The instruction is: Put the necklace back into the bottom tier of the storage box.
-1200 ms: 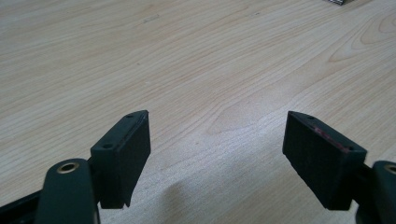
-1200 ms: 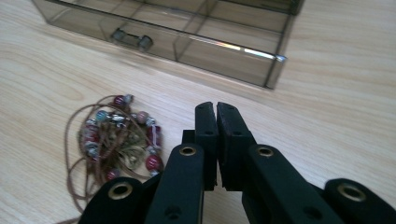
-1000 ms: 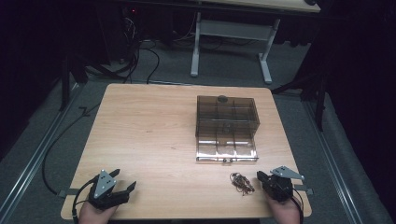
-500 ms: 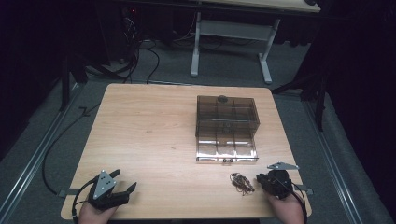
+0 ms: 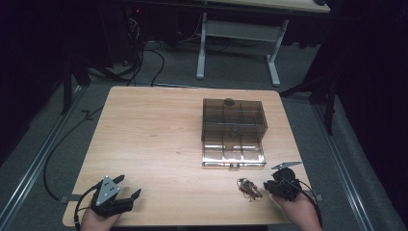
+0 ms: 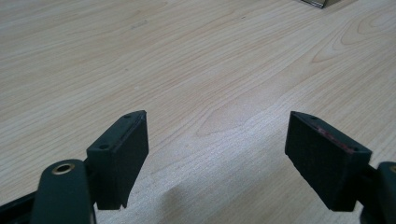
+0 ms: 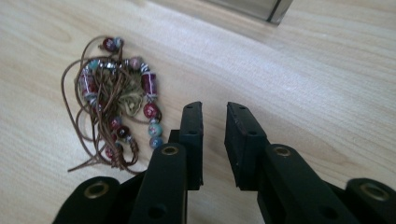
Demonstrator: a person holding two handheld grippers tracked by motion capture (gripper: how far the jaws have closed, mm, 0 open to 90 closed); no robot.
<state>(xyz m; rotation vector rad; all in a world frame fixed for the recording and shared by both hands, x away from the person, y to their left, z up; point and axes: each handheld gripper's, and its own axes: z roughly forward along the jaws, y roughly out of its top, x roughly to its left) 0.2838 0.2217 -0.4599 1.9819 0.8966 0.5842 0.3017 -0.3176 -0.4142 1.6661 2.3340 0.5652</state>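
Your left gripper (image 5: 126,198) sits at the near edge of the light wooden desk (image 5: 154,139), its jaws spread wide with only bare wood grain between them, holding nothing. Your right gripper (image 7: 214,140) is at the near right of the desk, its jaws drawn almost together with a narrow slit left between them, and nothing is caught in that slit. Just to the left of those jaws, in the right gripper view, lies the tangled bracelet of brown cord and red, teal and silver beads (image 7: 116,98), flat on the wood; its nearest beads sit right beside the left jaw, though you cannot tell from the pictures whether they touch it. In the high view the bracelet (image 5: 249,187) lies just beside your right gripper (image 5: 278,185), well apart from your left one. Farther ahead of the right jaws stands the smoky transparent plastic compartment box (image 5: 234,132), its lid open and its divided cells showing.
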